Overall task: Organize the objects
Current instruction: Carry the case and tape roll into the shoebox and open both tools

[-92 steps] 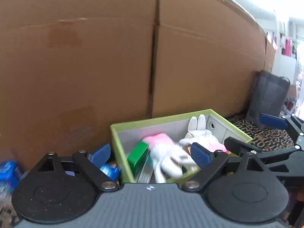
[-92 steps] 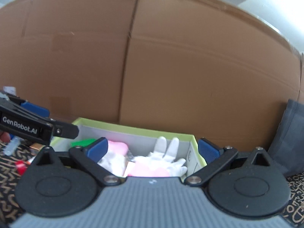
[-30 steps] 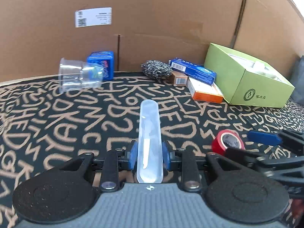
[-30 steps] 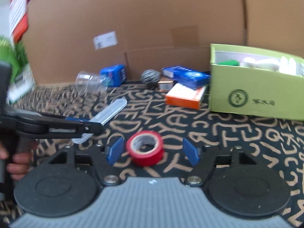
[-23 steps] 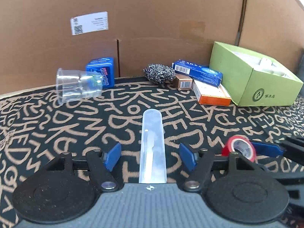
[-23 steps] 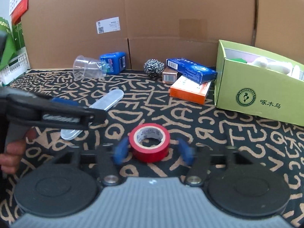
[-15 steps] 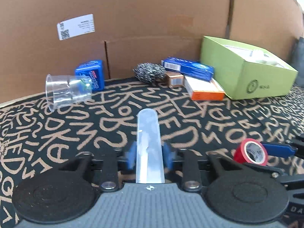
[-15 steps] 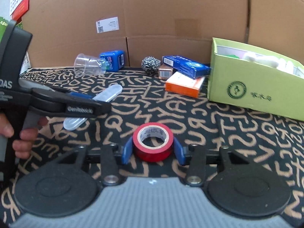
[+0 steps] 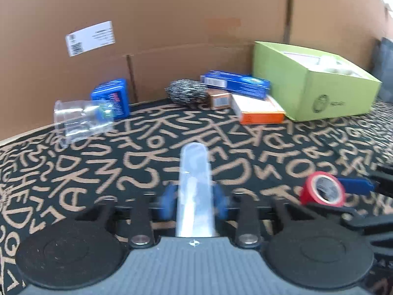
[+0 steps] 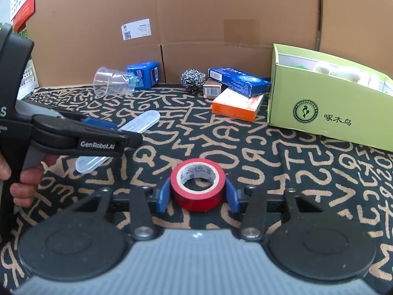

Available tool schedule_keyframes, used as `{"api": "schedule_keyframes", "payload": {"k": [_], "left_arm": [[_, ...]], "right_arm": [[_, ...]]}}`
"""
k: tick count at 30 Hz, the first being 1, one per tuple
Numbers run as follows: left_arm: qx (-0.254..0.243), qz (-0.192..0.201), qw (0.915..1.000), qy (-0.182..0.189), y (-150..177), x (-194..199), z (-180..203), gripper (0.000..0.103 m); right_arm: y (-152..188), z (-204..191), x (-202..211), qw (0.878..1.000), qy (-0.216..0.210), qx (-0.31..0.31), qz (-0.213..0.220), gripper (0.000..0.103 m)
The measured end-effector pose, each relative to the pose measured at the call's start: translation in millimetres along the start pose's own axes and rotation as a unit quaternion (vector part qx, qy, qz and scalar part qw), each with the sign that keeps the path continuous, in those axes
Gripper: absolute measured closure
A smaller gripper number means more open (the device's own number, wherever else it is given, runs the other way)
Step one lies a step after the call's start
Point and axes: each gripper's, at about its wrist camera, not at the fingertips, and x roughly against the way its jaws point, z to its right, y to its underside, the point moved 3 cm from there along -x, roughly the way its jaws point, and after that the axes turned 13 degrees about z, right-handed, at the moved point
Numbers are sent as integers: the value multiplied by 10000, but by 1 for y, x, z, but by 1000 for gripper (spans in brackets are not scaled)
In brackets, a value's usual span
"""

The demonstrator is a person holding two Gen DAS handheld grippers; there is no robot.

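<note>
Left tongs (image 9: 194,200) clamp tube (image 9: 194,172); right tongs (image 10: 197,195) clamp tape (image 10: 197,185)

**Left gripper clamping a clear case**

The left gripper (image 9: 194,202) is squeezing a clear plastic case (image 9: 195,191) between its blue pads, having just been closing on it. The case is pointing away over the patterned cloth (image 9: 147,162). At the right edge, a roll of red tape (image 9: 323,191) is sitting against another blue pad. A clear cup (image 9: 82,118) is lying on its side near the cardboard wall (image 9: 196,19), and a green box (image 9: 314,91) is standing farther right.
</note>
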Motion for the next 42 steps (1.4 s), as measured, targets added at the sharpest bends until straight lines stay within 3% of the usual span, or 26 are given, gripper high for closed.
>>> {"api": "schedule_keyframes", "payload": {"k": [5, 8, 16, 19, 23, 29, 32, 35, 41, 42], "left_arm": [[40, -101, 9997, 227, 0, 14, 9, 75], [42, 32, 9989, 464, -10, 26, 21, 75], [-257, 799, 9876, 1328, -81, 44, 74, 75], [-317, 943, 9806, 1688, -111, 35, 100, 75], [-369, 964, 9765, 1890, -144, 1, 137, 75], [-515, 876, 9799, 1718, -170, -67, 178, 75], [-321, 692, 9825, 1700, -179, -95, 183, 75], [-142, 704, 9841, 1627, -190, -114, 183, 75], [-341, 917, 9830, 1552, -194, -127, 187, 74], [-318, 975, 9828, 1537, -191, -129, 186, 59]], "right_arm": [[1, 10, 15, 9991, -56, -372, 198, 57], [3, 20, 29, 9979, 16, -551, 331, 57], [-25, 64, 77, 9902, 600, -519, 1152, 57], [-44, 84, 90, 9841, 874, -402, 1494, 57], [-66, 111, 95, 9758, 1248, -186, 1788, 57], [-88, 163, 81, 9666, 1699, -168, 1911, 57], [-97, 187, 66, 9635, 1879, -170, 1899, 57], [-104, 209, 47, 9626, 1989, -186, 1830, 57], [-104, 239, 9, 9645, 2065, -254, 1628, 57], [-100, 242, 2, 9675, 1990, -221, 1542, 49]]}}
